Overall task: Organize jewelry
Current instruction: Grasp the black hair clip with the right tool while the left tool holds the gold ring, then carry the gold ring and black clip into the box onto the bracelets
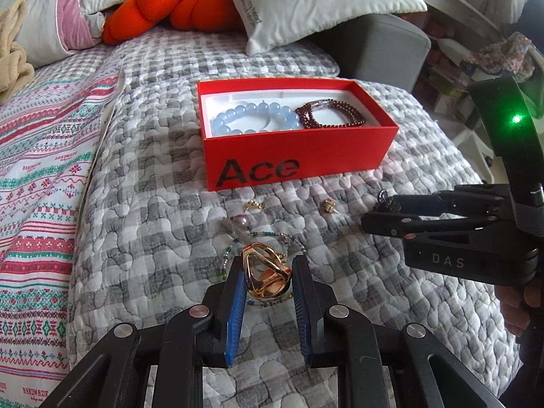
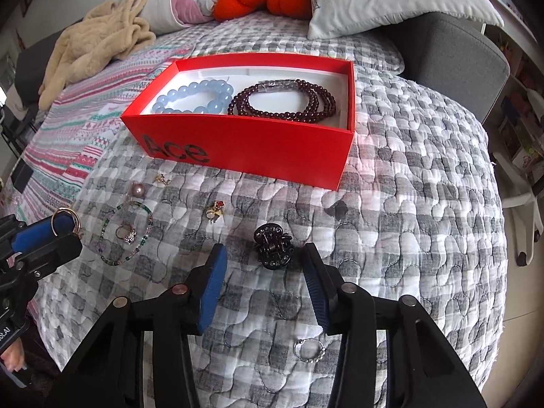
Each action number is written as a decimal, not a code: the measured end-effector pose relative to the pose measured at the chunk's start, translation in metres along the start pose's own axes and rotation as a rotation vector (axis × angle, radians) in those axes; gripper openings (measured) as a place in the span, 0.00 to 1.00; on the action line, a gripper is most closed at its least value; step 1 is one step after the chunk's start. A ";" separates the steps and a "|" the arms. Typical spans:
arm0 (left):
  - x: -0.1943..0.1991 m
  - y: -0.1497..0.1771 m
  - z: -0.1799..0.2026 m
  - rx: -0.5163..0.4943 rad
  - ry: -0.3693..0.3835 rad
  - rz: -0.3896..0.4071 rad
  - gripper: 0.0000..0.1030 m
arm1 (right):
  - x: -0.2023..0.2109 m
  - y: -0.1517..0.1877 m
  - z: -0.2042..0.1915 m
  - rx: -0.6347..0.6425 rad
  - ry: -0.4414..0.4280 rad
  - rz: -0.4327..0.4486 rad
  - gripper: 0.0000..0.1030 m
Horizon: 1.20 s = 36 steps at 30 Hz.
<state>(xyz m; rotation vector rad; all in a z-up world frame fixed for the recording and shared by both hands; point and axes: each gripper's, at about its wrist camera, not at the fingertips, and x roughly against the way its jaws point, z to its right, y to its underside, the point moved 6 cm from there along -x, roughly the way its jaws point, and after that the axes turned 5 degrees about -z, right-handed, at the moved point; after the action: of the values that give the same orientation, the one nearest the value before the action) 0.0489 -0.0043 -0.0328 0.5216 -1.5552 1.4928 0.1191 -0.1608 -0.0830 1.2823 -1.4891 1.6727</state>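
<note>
A red "Ace" box [image 1: 299,156] [image 2: 258,149] lies open on the quilt and holds a blue bead bracelet [image 1: 255,119] [image 2: 193,97] and a dark red bead bracelet [image 1: 331,112] [image 2: 289,102]. My left gripper [image 1: 268,272] [image 2: 63,224] is shut on a gold ring [image 1: 267,273] [image 2: 66,222], just above the quilt. My right gripper [image 2: 263,258] [image 1: 380,210] is open, its fingers on either side of a black hair claw [image 2: 273,244] lying on the quilt.
Loose on the quilt: a green bead bracelet [image 2: 127,234] around a small ring [image 2: 126,234], a pink pearl [image 2: 139,190] [image 1: 239,221], gold earrings [image 1: 255,205] [image 1: 329,205] [image 2: 215,210], a silver ring [image 2: 310,350]. Pillows, an orange plush [image 1: 170,3] and a beige towel [image 2: 98,40] lie behind.
</note>
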 end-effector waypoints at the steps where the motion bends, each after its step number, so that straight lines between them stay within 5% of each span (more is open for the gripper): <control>1: 0.000 0.000 0.000 0.000 -0.001 0.000 0.20 | 0.001 0.000 0.000 -0.001 -0.001 0.001 0.37; 5: 0.000 0.000 0.000 0.000 0.000 0.000 0.20 | 0.001 0.000 0.004 -0.009 -0.008 0.001 0.25; 17: 0.001 -0.008 -0.002 0.007 -0.008 0.016 0.20 | 0.018 0.006 -0.001 -0.009 -0.038 -0.003 0.25; 36: 0.006 -0.071 -0.009 0.102 -0.004 0.157 0.20 | 0.071 -0.034 0.021 -0.094 -0.097 0.163 0.25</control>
<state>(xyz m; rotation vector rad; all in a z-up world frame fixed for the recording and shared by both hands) 0.1050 -0.0074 0.0113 0.4696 -1.5580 1.6982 0.1269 -0.1857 -0.0062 1.2353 -1.7504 1.6393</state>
